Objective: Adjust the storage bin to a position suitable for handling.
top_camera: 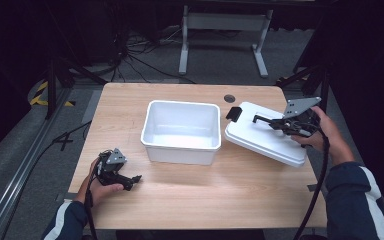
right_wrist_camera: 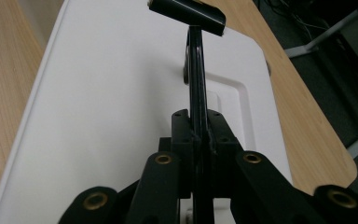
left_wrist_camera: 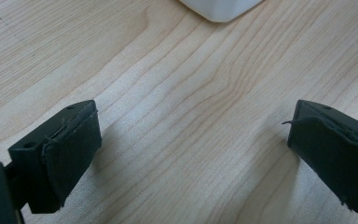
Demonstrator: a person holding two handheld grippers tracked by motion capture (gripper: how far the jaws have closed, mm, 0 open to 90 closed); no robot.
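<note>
A white open bin stands mid-table. To its right lies the white lid, slightly tilted, with a black latch at its far left end. My right gripper is over the lid, shut on the thin black handle. In the right gripper view the jaws pinch that handle edge-on above the lid, with the latch beyond. My left gripper rests low on the table at the front left. It is open, with bare wood between its pads.
The wooden table has a round cable hole near its far edge. A corner of the bin sits ahead of the left gripper. Cables and a metal stand are on the floor behind the table.
</note>
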